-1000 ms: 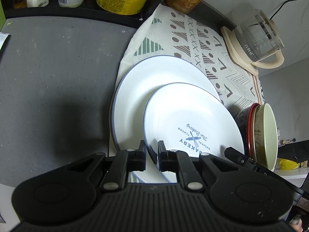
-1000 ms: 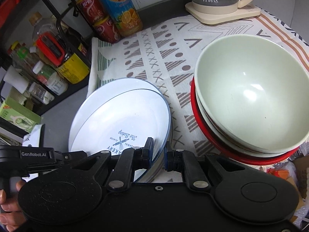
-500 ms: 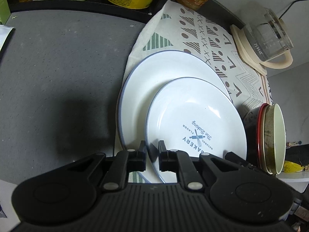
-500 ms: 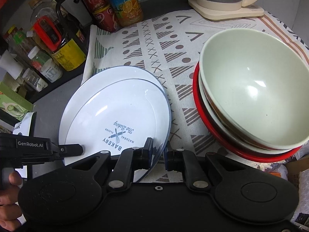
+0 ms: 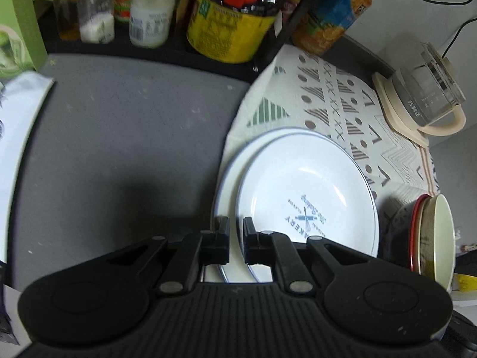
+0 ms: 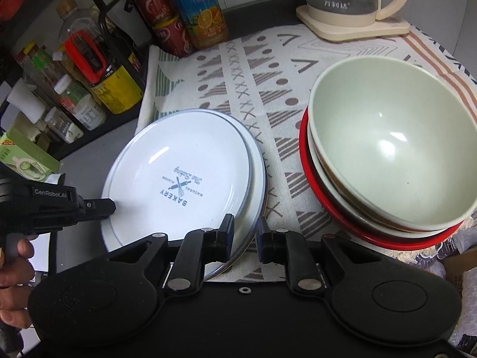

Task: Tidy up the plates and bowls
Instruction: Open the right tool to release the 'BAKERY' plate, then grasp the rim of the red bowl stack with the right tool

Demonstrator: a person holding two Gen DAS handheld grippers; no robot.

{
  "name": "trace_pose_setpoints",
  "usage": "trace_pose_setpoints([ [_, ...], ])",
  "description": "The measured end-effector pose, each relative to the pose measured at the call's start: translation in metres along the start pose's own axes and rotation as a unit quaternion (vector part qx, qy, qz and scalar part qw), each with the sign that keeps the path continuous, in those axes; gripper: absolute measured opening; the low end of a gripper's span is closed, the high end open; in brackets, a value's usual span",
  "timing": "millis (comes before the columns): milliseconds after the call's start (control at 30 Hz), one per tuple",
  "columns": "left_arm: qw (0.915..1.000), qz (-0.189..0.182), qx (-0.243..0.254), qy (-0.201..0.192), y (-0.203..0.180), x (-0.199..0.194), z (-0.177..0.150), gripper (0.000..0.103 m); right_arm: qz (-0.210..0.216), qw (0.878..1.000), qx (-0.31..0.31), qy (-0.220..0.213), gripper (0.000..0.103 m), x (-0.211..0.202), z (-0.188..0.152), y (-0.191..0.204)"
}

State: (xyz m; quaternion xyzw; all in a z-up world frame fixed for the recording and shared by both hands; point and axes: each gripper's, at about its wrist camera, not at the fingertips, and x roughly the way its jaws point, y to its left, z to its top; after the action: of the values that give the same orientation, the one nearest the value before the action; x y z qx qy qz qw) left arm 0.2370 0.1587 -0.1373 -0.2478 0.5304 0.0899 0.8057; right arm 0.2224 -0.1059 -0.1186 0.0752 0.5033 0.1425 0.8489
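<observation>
Step in hand: stacking the plates; I judge the bakery plate (image 6: 182,176) is being settled onto the larger plate (image 6: 258,179) under it.
Plates, place: both lie at the left edge of the patterned cloth (image 6: 253,68), partly overhanging onto the grey counter (image 5: 119,149). The top plate sits off-centre, leaving a crescent of the lower one showing.
Left gripper (image 5: 236,240): my jaws are pressed nearly together over the near-left rims. Whether they pinch the lower plate's rim or just sit above it I cannot tell; the view is blurred there.
Right gripper (image 6: 245,237): my jaws have just been opening. The right rim of the plates lies between them, with a visible gap on the outer side, so I read it as released.
Bowls: the pale green bowl (image 6: 390,140) is nested on others in a red-rimmed stack (image 6: 310,185) near the cloth's right edge, well apart from the plates.
Kettle (image 6: 354,0): far edge of the cloth, out of the way.
Next move calls for: drawing my right claw back clear of the rim without dragging it, then nudging the top plate to centre.
</observation>
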Motion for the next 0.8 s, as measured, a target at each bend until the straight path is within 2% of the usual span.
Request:
trace_pose_setpoints([
  [33,1.0000,0.004,0.005,-0.004,-0.002,-0.003,0.000,0.013,0.002,1.000,0.000,-0.004,0.023,-0.004,0.001,0.000],
  [133,0.9999,0.001,0.011,-0.001,-0.006,-0.009,0.001,0.016,0.003,1.000,-0.005,-0.019,0.030,-0.017,0.002,-0.002],
  [167,0.9999,-0.004,0.014,0.001,-0.008,-0.010,0.001,0.018,0.003,1.000,-0.006,-0.025,0.036,-0.021,0.003,-0.003],
  [200,0.9998,-0.006,0.018,0.004,-0.009,-0.012,0.000,0.022,0.004,0.999,-0.005,-0.031,0.044,-0.026,0.003,-0.004],
  [267,0.9996,-0.008,0.025,0.004,-0.012,-0.016,-0.001,0.030,0.007,0.999,-0.001,-0.041,0.053,-0.033,0.004,-0.007],
  [333,0.9995,-0.011,0.028,0.003,-0.014,-0.021,-0.002,0.044,0.008,0.999,0.004,-0.045,0.055,-0.037,0.004,-0.011],
  [500,0.9986,-0.021,0.048,-0.004,-0.027,-0.035,-0.010,0.061,-0.004,0.998,0.017,-0.056,0.070,-0.045,0.006,-0.018],
  [567,0.9981,-0.026,0.055,-0.005,-0.033,-0.040,-0.012,0.062,0.001,0.998,0.027,-0.058,0.072,-0.050,0.007,-0.022],
  [667,0.9974,-0.032,0.065,-0.006,-0.040,-0.046,-0.013,0.063,-0.010,0.997,0.027,-0.074,0.081,-0.060,0.009,-0.023],
  [800,0.9960,-0.038,0.081,-0.009,-0.053,-0.049,-0.011,0.064,-0.007,0.996,0.029,-0.088,0.084,-0.072,0.013,-0.027],
])
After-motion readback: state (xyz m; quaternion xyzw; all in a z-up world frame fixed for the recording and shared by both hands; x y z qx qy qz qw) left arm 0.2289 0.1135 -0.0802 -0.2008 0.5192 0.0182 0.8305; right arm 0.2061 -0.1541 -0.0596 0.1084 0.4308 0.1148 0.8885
